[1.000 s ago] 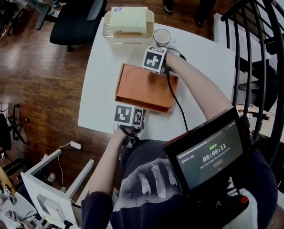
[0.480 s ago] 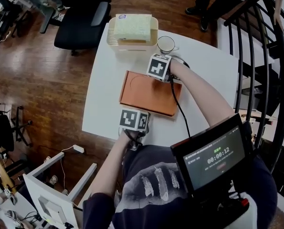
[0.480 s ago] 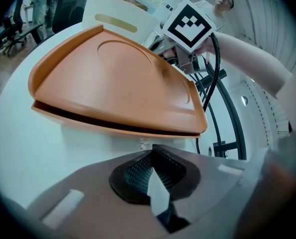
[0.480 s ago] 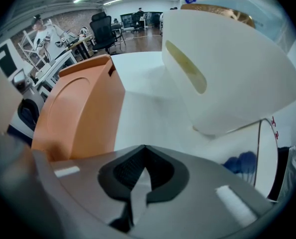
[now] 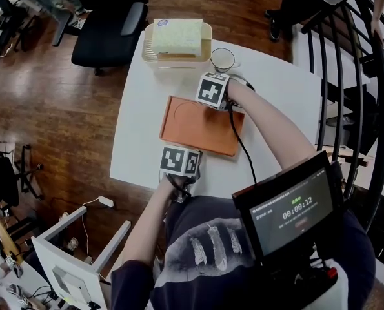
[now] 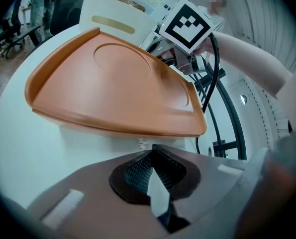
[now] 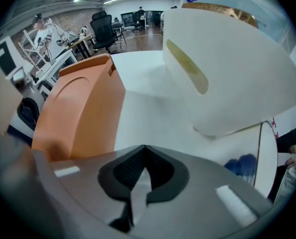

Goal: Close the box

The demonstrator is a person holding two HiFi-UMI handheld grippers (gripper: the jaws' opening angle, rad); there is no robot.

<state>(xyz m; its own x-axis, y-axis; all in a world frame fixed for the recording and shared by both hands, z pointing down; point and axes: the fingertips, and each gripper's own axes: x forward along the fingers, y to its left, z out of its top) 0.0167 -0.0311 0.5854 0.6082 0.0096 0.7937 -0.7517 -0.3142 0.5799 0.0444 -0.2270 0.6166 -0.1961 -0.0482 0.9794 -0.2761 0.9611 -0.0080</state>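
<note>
A flat orange box [image 5: 198, 124] lies on the white table [image 5: 140, 108] with its lid down. My left gripper [image 5: 181, 163] sits at the box's near edge, shut and holding nothing. In the left gripper view the box [image 6: 113, 88] fills the frame just beyond the left gripper [image 6: 150, 151]. My right gripper [image 5: 212, 88] rests by the box's far right corner, also shut and without a load. In the right gripper view the right gripper [image 7: 144, 153] points past the box [image 7: 78, 113], which stands at the left.
A cream basket [image 5: 150, 53] holding a tissue pack stands at the table's far edge, seen close up as a basket [image 7: 227, 78] in the right gripper view. A glass cup [image 5: 222, 59] is beside it. A black chair [image 5: 108, 28] is behind the table, a stair railing [image 5: 353, 76] at right.
The head camera has shifted a little. Both grippers keep their places against the box, and the box lid stays down.
</note>
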